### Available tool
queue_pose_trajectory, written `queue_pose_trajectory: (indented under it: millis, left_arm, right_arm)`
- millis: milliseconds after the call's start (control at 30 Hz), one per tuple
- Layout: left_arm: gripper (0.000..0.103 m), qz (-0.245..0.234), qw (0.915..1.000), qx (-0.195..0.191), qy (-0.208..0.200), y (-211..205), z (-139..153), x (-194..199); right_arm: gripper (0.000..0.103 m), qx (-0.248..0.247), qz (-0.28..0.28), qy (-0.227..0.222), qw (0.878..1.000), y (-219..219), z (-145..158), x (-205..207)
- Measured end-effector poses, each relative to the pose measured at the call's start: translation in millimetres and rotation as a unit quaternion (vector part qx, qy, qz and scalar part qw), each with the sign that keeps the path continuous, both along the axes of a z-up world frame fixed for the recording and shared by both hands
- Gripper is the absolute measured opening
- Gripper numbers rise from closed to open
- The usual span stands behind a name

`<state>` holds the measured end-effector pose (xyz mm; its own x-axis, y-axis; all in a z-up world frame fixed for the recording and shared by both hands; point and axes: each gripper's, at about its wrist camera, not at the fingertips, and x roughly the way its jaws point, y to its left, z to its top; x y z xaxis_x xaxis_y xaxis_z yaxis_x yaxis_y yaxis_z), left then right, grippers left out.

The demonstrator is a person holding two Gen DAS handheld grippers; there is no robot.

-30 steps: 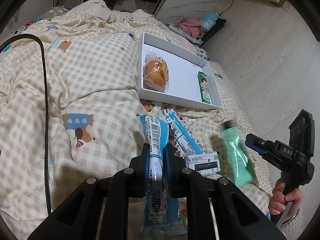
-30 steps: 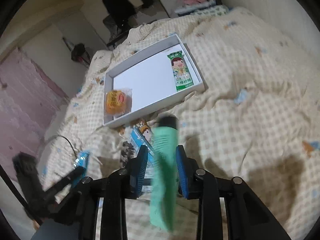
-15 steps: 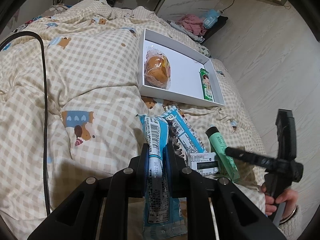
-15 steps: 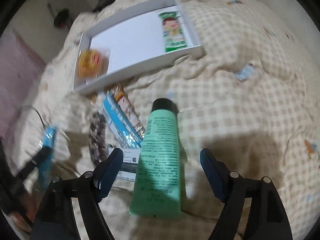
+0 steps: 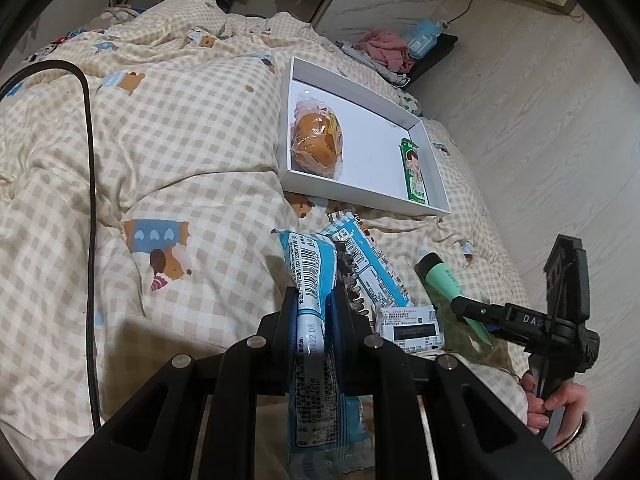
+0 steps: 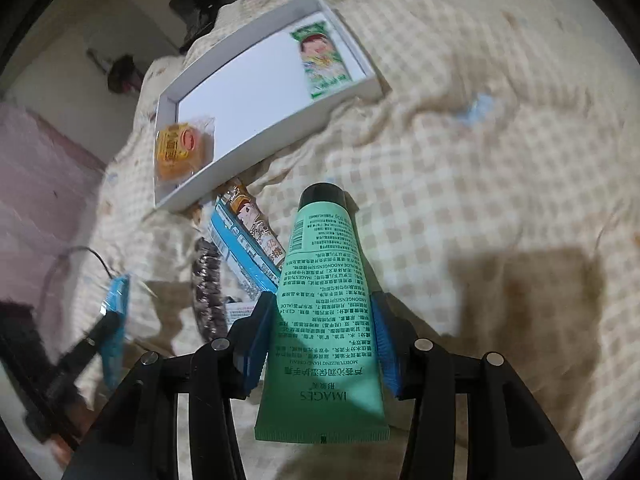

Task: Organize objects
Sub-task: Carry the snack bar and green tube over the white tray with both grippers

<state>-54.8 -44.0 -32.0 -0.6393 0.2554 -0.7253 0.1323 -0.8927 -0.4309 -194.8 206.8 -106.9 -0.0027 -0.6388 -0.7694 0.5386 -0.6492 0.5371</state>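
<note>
While the green tube [image 6: 326,312] lies cap-forward on the checked quilt [image 6: 480,200], the right gripper [image 6: 322,344] straddles it, blue pads [image 6: 256,344] just beside its sides; whether they touch cannot be told. The left gripper [image 5: 316,320] is clamped on a blue snack packet [image 5: 314,308], held above the quilt. Nearby lie a second blue packet [image 5: 368,268], a dark strip [image 6: 208,292] and a small white box [image 5: 410,326]. Farther off, a white tray [image 5: 320,184] holds a wrapped bun [image 5: 318,142] and a green sachet [image 5: 414,172].
</note>
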Motion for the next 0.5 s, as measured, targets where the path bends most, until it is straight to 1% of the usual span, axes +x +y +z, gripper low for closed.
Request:
queue_pose_trajectory:
  millis: [33, 67, 100, 200, 233, 367, 433, 500]
  left_arm:
    - [0.016, 0.001, 1.0, 0.001, -0.001, 0, 0, 0]
    - [0.016, 0.001, 1.0, 0.003, -0.002, -1, -1, 0]
    - [0.016, 0.001, 1.0, 0.005, -0.003, -1, -1, 0]
    - [0.016, 0.002, 0.9999, 0.01, -0.006, -2, -3, -1]
    - [0.016, 0.002, 0.9999, 0.012, -0.007, -3, -3, -1]
    - [0.016, 0.009, 0.9998, 0.02, -0.003, -6, -3, 1]
    - [0.016, 0.013, 0.9994, 0.033, 0.003, -10, 0, 2]
    - [0.016, 0.017, 0.999, 0.039, 0.011, -15, 7, 2]
  right_arm:
    - [0.048, -0.017, -0.008, -0.022, 1.0, 5, -4, -4]
    - [0.048, -0.027, -0.013, -0.032, 0.999, 7, -3, -4]
    - [0.048, -0.046, -0.018, -0.054, 0.997, 12, -6, -8]
    - [0.048, -0.082, -0.03, -0.106, 0.991, 17, -12, -14]
    - [0.048, -0.097, -0.037, -0.128, 0.986, 21, -17, -17]
    - [0.048, -0.142, -0.053, -0.165, 0.975, 30, -18, -23]
    - [0.048, -0.181, -0.06, -0.189, 0.963, 38, -14, -26]
    - [0.048, -0.209, -0.061, -0.209, 0.953, 41, -10, -28]
